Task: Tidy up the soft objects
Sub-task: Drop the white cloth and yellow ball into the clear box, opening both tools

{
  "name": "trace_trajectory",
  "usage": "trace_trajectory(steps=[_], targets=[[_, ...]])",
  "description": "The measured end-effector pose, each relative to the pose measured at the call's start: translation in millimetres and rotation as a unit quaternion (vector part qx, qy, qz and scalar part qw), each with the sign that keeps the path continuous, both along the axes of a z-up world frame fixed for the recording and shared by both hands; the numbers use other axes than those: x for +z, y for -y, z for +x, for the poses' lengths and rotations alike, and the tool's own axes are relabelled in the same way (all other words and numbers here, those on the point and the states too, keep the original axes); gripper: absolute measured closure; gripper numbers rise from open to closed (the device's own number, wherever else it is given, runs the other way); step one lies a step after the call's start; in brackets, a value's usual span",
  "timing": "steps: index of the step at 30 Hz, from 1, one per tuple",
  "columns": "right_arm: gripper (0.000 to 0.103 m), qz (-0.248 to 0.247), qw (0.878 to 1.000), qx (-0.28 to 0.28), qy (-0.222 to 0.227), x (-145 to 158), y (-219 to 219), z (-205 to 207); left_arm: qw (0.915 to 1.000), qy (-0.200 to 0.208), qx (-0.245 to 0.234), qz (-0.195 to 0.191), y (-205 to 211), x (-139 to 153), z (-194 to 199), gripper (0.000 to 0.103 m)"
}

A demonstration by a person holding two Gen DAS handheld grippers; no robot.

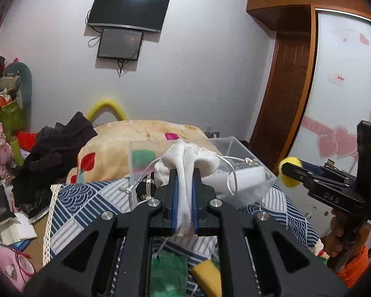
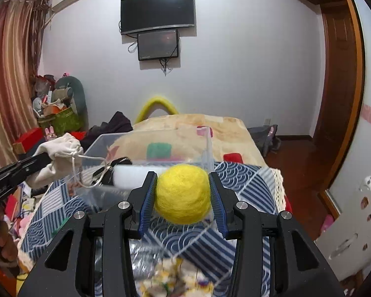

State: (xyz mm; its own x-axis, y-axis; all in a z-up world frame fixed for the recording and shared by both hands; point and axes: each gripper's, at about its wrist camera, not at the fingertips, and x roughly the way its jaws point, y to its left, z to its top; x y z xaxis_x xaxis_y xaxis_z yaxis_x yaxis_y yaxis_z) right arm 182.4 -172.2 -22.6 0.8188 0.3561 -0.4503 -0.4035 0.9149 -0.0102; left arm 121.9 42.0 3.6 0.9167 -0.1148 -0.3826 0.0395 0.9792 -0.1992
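My left gripper (image 1: 184,173) is shut on a white drawstring cloth pouch (image 1: 185,163), held in the air in front of a clear plastic box (image 1: 237,148); the pouch also shows in the right wrist view (image 2: 59,153). My right gripper (image 2: 183,185) is shut on a fuzzy yellow felt ball (image 2: 183,193), held above the blue-and-white patterned cloth (image 2: 247,180) near the box's (image 2: 126,138) front edge. The ball also shows at the right in the left wrist view (image 1: 290,173). A white roll (image 2: 128,175) and a dark item lie inside the box.
A green cloth (image 1: 168,272) and a yellow sponge (image 1: 207,277) lie on the patterned cloth below my left gripper. A beige blanket (image 1: 141,136) covers the bed behind. Dark clothes (image 1: 54,153) pile at the left. Clutter fills the left floor; a wardrobe (image 1: 343,86) stands right.
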Motion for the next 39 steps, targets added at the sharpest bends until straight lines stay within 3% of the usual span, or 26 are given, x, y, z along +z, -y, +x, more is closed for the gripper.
trace_trajectory(steps=[6,12,19,22,24,26,31,33,39], targets=[[0.064,-0.017,1.0,-0.008,-0.011,-2.8,-12.0,24.8,0.9998,-0.005,0.01,0.017,3.2,-6.4,28.5,0.094],[0.064,-0.028,0.999,-0.004,-0.033,-10.5,-19.6,39.5,0.9989,-0.043,0.003,0.017,5.1,-24.0,63.3,0.094],[0.061,-0.058,0.997,0.004,-0.045,-18.4,-27.0,43.4,0.9972,-0.069,-0.003,0.03,10.5,-42.1,78.2,0.094],[0.057,-0.07,0.996,0.01,-0.054,-18.2,-34.8,46.7,0.9968,-0.071,-0.002,0.037,14.2,-43.8,76.0,0.084],[0.049,-0.074,0.995,0.017,-0.059,-19.1,-37.4,47.6,0.9965,-0.076,-0.006,0.036,15.7,-43.5,74.8,0.074],[0.041,-0.081,0.995,0.017,-0.051,-19.5,-37.7,43.5,0.9962,-0.08,-0.011,0.032,15.3,-42.6,74.1,0.071],[0.04,-0.077,0.996,0.028,-0.042,-11.5,-33.6,33.5,0.9957,-0.084,-0.019,0.034,16.8,-36.7,65.5,0.064],[0.038,-0.073,0.996,0.03,-0.033,-6.1,-30.1,28.8,0.996,-0.08,-0.023,0.033,16.3,-32.0,59.1,0.054],[0.029,-0.059,0.998,0.039,-0.004,7.9,-20.5,4.2,0.9978,-0.05,-0.026,0.034,14.9,-14.3,31.7,0.039]])
